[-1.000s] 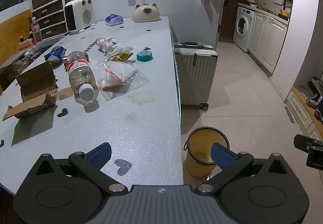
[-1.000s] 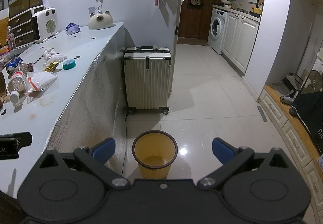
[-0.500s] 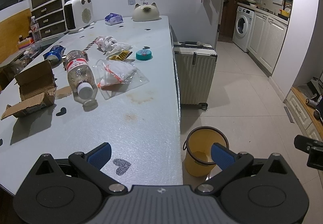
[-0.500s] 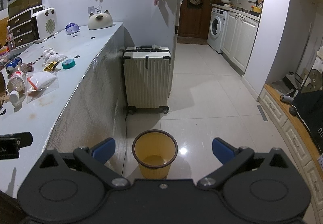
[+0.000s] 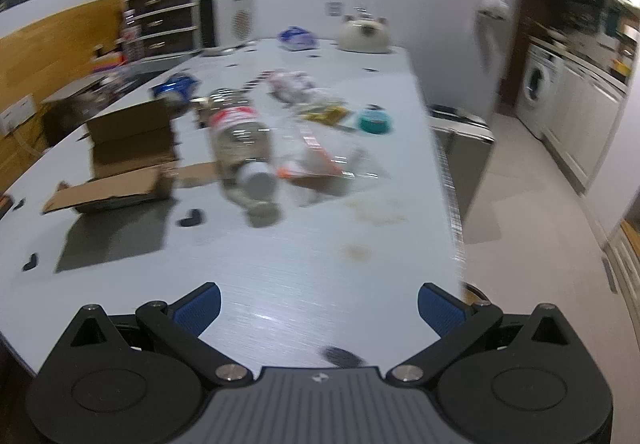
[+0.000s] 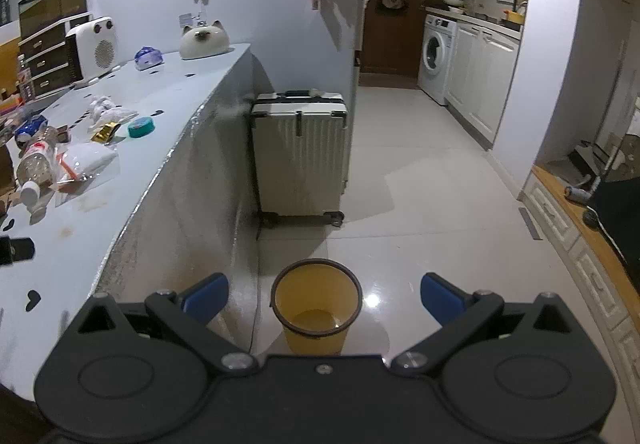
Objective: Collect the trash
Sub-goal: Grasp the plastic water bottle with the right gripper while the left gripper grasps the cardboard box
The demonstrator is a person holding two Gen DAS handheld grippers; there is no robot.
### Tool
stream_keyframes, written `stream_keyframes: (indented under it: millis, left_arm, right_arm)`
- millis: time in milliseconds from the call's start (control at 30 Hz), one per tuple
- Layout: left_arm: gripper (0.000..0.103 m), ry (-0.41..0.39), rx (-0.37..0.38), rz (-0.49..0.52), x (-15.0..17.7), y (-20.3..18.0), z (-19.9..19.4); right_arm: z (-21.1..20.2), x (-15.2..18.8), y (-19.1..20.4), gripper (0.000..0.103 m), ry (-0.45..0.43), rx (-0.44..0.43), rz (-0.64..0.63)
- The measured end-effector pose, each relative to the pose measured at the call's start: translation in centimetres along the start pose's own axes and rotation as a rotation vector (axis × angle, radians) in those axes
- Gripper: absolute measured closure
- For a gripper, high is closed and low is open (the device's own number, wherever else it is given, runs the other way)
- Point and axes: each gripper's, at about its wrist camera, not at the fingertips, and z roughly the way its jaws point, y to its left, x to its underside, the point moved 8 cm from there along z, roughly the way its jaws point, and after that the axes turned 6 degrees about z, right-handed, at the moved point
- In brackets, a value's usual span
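Meanwhile both claws gape: left claw (image 5: 319, 304) above table (image 5: 304, 264), right claw (image 6: 324, 294) over bin (image 6: 316, 308).

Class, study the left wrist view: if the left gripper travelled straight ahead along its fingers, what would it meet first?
Probably the plastic bottle lying on the table; the left gripper is open, though blur leaves depth uncertain.

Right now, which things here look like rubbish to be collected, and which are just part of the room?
Job:
plastic bottle
clear plastic bag
torn cardboard box
crumpled tissue
gold wrapper
yellow bin

Lying about:
suitcase
cat-shaped ornament
white heater
washing machine
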Motion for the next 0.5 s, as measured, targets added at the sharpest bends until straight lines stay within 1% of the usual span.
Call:
stream_keyframes:
  millis: [133,300,400,500]
  left_arm:
    - [0.0,0.006,-0.049,-0.053,-0.2,3.5,1.1]
    - [0.0,0.033,-0.11,-0.11,-0.1,8.1,2.8]
    - [0.0,0.071,-0.141,-0.14,0.5,10.7,4.3]
    - [0.0,0.115,-0.153,-0.174,1.4,12.9,5.6]
  right_arm:
    - [0.6,-0.3,1.5,0.0,-0.002,-0.035,-0.026]
    - [1.2,-1.0,4.4,0.0,-0.026,-0.117,-0.074]
    - [1.4,-1.7,6.9,0.0,-0.044,-0.172,-0.117]
    - [1.7,-2.4,9.5,0.0,-0.067,-0.21,-0.161]
